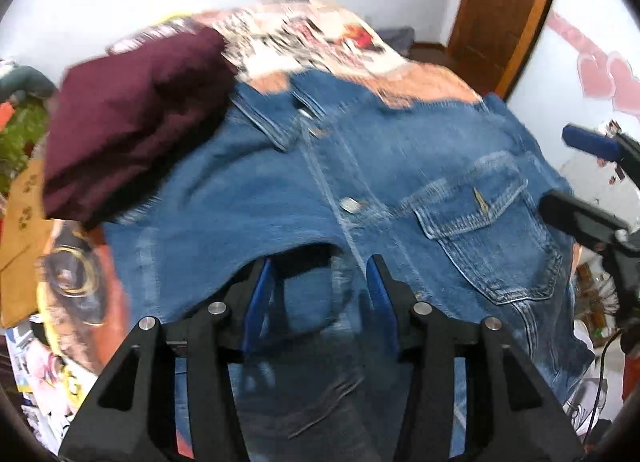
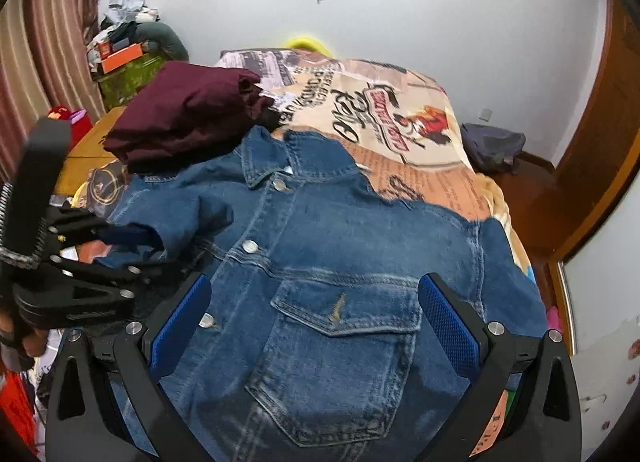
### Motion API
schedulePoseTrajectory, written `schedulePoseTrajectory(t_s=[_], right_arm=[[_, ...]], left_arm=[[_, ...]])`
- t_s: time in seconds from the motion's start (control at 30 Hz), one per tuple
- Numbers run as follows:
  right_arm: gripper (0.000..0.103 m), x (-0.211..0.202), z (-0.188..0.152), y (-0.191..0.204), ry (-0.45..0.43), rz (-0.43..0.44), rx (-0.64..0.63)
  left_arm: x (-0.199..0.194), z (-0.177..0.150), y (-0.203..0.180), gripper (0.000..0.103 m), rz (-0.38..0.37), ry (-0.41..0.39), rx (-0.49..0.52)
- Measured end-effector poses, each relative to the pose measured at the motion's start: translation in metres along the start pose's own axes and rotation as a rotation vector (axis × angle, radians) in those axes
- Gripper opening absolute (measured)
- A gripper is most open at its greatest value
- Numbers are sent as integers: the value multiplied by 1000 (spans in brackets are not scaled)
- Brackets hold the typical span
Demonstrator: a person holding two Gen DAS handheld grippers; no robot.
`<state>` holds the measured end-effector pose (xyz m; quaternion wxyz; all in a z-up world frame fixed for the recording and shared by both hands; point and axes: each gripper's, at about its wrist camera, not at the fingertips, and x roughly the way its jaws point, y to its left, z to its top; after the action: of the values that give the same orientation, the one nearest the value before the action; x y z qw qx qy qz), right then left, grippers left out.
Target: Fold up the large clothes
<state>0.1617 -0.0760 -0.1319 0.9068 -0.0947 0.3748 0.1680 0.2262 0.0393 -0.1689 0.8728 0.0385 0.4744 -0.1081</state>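
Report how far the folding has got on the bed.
Done: a maroon garment lies folded at the far left of the bed. In hand: the denim jacket lies front up, buttoned, its left side turned in; the left gripper is open over that edge, the right gripper open above the chest pocket, neither holding cloth. Left: folding the rest of the jacket.

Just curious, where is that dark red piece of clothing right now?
The folded maroon garment lies on the bed's printed cover, upper left in both views, touching the denim jacket by its collar.
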Motion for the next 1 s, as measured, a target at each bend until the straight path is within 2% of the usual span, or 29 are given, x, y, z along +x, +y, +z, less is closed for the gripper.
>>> schedulePoseTrajectory(t_s=[0.23, 0.43, 0.53, 0.67, 0.8, 0.9, 1.0], right_arm=[[103, -9, 28, 31, -82, 32, -48], [103, 2, 53, 76, -78, 87, -146], [103, 22, 57, 106, -20, 142, -240], [103, 63, 51, 149, 104, 202, -356], [101, 106, 39, 181, 218, 203, -463], [101, 131, 35, 198, 277, 183, -512], [99, 144, 28, 215, 314, 200, -562]], left_arm=[[-61, -1, 63, 60, 150, -145, -77], [-76, -22, 124, 63, 239, -161, -171], [-72, -40, 150, 63, 245, -141, -224], [-59, -61, 173, 63, 240, -103, -279], [-45, -81, 192, 63, 227, -67, -324], [-36, -90, 201, 63, 217, -48, -347], [-26, -101, 209, 63, 212, -24, -370]])
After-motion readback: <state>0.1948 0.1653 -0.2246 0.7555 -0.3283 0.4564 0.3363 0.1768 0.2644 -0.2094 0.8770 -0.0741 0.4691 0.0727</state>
